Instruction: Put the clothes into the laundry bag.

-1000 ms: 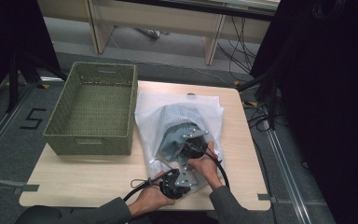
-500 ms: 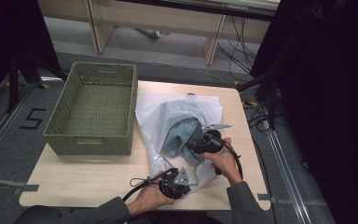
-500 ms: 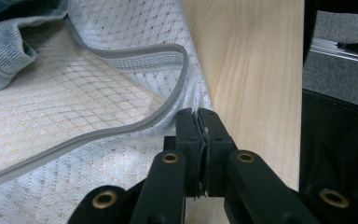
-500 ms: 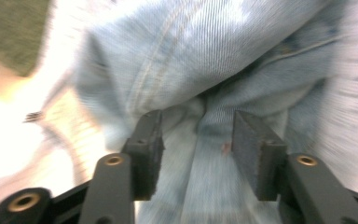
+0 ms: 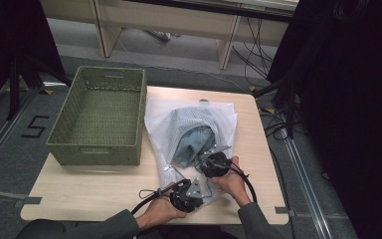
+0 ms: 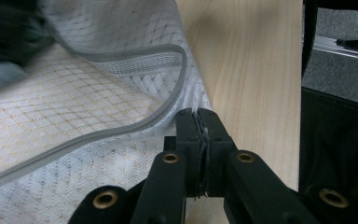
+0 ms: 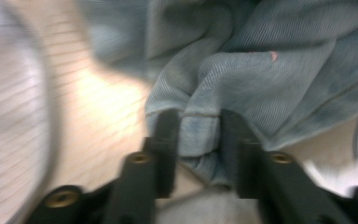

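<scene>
On the pale wooden worktop point(image 5: 104, 184), the left hand-held gripper point(image 6: 200, 126) stays clenched on the white mesh laundry bag's edge point(image 6: 121, 154) while the right hand-held gripper point(image 7: 198, 130), its jaws just closing, grasps the faded blue denim garment point(image 7: 261, 79) bunched ahead of it, ready, it seems, to pull it free.

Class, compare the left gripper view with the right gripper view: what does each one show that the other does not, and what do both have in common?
Left gripper view: the left gripper pinched shut on the edge of the white mesh bag, a grey zipper curving across it, and the table edge with floor beyond.

Right gripper view: the right gripper with a fold of blue denim between its jaws, which have just been closing. The picture is blurred.

Both: two black jaws rising from the bottom, wooden tabletop, and some white mesh.
</scene>
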The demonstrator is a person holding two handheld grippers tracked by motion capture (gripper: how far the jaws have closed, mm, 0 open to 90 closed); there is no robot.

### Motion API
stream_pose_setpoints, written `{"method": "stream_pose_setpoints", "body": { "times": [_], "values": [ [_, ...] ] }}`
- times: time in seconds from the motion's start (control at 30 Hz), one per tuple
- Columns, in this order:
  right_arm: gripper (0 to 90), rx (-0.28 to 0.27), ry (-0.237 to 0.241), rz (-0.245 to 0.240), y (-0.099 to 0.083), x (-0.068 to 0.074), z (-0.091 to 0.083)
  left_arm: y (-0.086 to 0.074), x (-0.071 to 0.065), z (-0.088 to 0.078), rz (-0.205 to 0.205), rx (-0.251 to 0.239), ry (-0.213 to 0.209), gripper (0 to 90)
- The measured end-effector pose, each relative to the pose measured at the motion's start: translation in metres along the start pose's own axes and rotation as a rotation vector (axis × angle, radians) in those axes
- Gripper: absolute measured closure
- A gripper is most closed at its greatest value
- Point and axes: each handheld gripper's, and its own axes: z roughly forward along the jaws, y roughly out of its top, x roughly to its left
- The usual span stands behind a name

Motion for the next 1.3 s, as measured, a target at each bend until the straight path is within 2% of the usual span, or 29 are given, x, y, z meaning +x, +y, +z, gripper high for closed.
{"method": "stream_pose_setpoints", "body": {
  "times": [0.07, 0.1, 0.13, 0.17, 0.23, 0.27, 0.33, 0.4, 0.43, 0.47, 0.5, 0.53, 0.6, 0.63, 0.67, 0.7, 0.73, 0.77, 0.83, 0.9, 0.93, 0.97, 1.0, 1.1, 1.13, 1.17, 1.2, 1.27, 1.3],
  "values": [
    [79.2, -0.029, -0.041, 0.002, 0.008, -0.003, 0.006, 0.0, -0.001, 0.0, 0.009, -0.001, 0.006, 87.7],
    [79.5, -0.039, -0.053, 0.012, 0.011, -0.004, 0.009, 0.001, 0.002, -0.002, 0.059, 0.028, 0.007, 87.9],
    [79.5, -0.046, -0.07, 0.014, 0.014, -0.006, 0.012, 0.0, 0.001, -0.001, 0.031, 0.012, 0.006, 87.9],
    [79.3, -0.059, -0.08, 0.043, 0.016, -0.008, 0.015, 0.0, 0.0, 0.0, 0.018, -0.002, 0.007, 87.9],
    [77.9, -0.076, -0.089, 0.072, 0.017, -0.014, 0.018, 0.0, 0.0, 0.0, 0.018, 0.001, 0.008, 87.9],
    [76.1, -0.072, -0.074, 0.092, 0.017, -0.016, 0.018, 0.0, 0.0, 0.0, 0.021, 0.002, 0.008, 87.9],
    [68.9, -0.076, -0.047, 0.081, 0.016, -0.02, 0.016, 0.0, 0.0, 0.0, -0.001, -0.001, 0.001, 87.7],
    [59.8, -0.084, -0.02, 0.101, 0.015, -0.021, 0.009, 0.001, 0.0, -0.001, -0.005, 0.01, -0.012, 83.0],
    [56.2, -0.104, 0.01, 0.09, 0.014, -0.023, 0.005, 0.002, 0.001, -0.002, -0.003, 0.019, -0.014, 79.5],
    [53.7, -0.115, 0.046, 0.148, 0.013, -0.019, -0.002, 0.003, 0.002, -0.006, -0.015, 0.006, -0.013, 74.9],
    [52.2, -0.116, 0.057, 0.084, 0.01, -0.024, -0.01, 0.006, 0.004, -0.01, -0.019, -0.013, -0.011, 71.1],
    [50.2, -0.152, 0.061, 0.111, 0.007, -0.023, -0.016, 0.009, 0.007, -0.017, -0.035, -0.029, -0.006, 68.4],
    [47.5, -0.128, 0.071, 0.148, 0.004, -0.028, -0.034, 0.018, 0.017, -0.033, -0.037, -0.066, 0.016, 61.2],
    [47.2, -0.146, 0.083, 0.167, 0.002, -0.032, -0.041, 0.023, 0.023, -0.042, -0.05, -0.084, 0.034, 58.5],
    [47.1, -0.159, 0.086, 0.2, -0.001, -0.035, -0.048, 0.028, 0.029, -0.049, -0.074, -0.127, 0.068, 57.0],
    [47.0, -0.192, 0.083, 0.196, -0.004, -0.04, -0.052, 0.028, 0.029, -0.049, -0.074, -0.127, 0.068, 56.5],
    [46.8, -0.203, 0.069, 0.183, -0.007, -0.043, -0.057, 0.037, 0.049, -0.068, -0.048, -0.134, 0.136, 55.7],
    [46.6, -0.216, 0.076, 0.204, -0.011, -0.044, -0.062, 0.042, 0.058, -0.073, -0.07, -0.147, 0.182, 55.7],
    [46.5, -0.218, 0.066, 0.212, -0.018, -0.046, -0.068, 0.052, 0.079, -0.081, -0.083, -0.144, 0.252, 55.2],
    [46.5, -0.222, 0.078, 0.225, -0.023, -0.048, -0.071, 0.061, 0.102, -0.083, -0.113, -0.135, 0.311, 53.3],
    [46.5, -0.21, 0.067, 0.217, -0.025, -0.048, -0.073, 0.065, 0.114, -0.085, -0.106, -0.119, 0.344, 52.8],
    [46.5, -0.208, 0.065, 0.214, -0.026, -0.048, -0.074, 0.069, 0.124, -0.084, -0.129, -0.128, 0.377, 52.3],
    [46.5, -0.2, 0.071, 0.245, -0.026, -0.046, -0.074, 0.073, 0.134, -0.083, -0.142, -0.117, 0.398, 51.8],
    [46.3, -0.206, 0.081, 0.245, -0.027, -0.045, -0.07, 0.082, 0.159, -0.078, -0.162, -0.084, 0.479, 49.4],
    [46.1, -0.186, 0.079, 0.243, -0.027, -0.045, -0.07, 0.084, 0.166, -0.074, -0.183, -0.077, 0.484, 49.8],
    [46.1, -0.196, 0.085, 0.235, -0.028, -0.044, -0.068, 0.085, 0.172, -0.071, -0.199, -0.068, 0.475, 51.2],
    [46.0, -0.176, 0.081, 0.229, -0.028, -0.043, -0.068, 0.086, 0.176, -0.067, -0.202, -0.061, 0.472, 55.7],
    [46.0, -0.171, 0.08, 0.22, -0.027, -0.042, -0.067, 0.089, 0.182, -0.06, -0.168, -0.011, 0.476, 72.0],
    [46.1, -0.173, 0.079, 0.22, -0.027, -0.042, -0.067, 0.09, 0.182, -0.058, -0.162, -0.009, 0.495, 79.2]
  ]
}}
